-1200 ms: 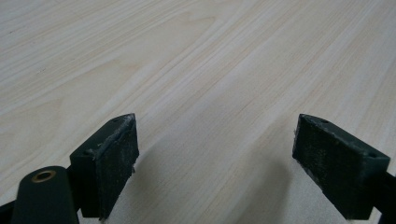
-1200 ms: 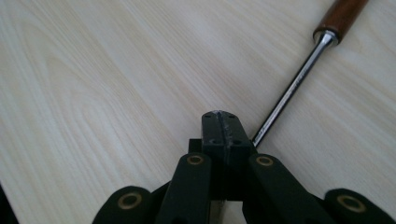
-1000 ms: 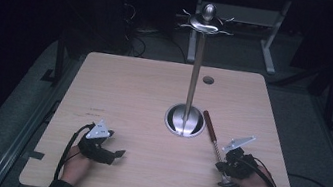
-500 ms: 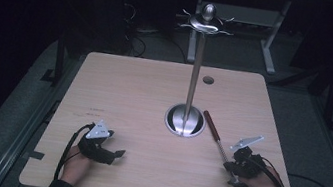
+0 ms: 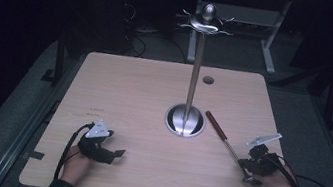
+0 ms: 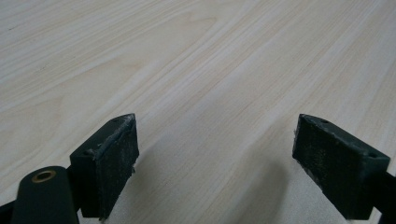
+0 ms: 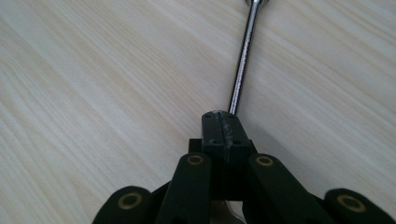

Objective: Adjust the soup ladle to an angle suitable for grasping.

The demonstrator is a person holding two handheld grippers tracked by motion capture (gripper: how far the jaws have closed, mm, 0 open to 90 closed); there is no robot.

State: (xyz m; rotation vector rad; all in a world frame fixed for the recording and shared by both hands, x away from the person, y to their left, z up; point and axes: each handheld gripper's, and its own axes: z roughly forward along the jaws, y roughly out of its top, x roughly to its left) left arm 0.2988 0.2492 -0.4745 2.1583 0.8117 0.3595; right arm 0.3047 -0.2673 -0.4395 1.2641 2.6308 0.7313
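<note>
So the thing I've got hold of is a long utensil [image 5: 222, 137] with a dark reddish-brown handle and a thin chrome shaft. It's lying diagonally on the surface [image 5: 129, 92], handle end pointing up toward the stand, shaft end down at my right tool [image 5: 247, 168]. In the right gripper view that tool's jaws are pressed together with the shiny shaft [image 7: 242, 60] coming straight out from between them, so it's pinching the shaft end. What's on the business end of the utensil I honestly can't tell, it's tucked under the tool; might be a spoon or ladle, but the view's too dim to call it.

Just beside the handle tip sits the round metal base [image 5: 184, 120] of a tall chrome utensil stand [image 5: 196, 68], upright, with little hooks fanned out around a knob up top. Nothing hangs on the hooks.

My left tool [image 5: 105, 152] is well apart from all that, resting near the front left of the light wood surface. Its jaws are spread wide, only bare wood grain between the pads [image 6: 111, 163].

There's a small round hole [image 5: 208, 80] in the surface near the far edge, behind the stand.
</note>
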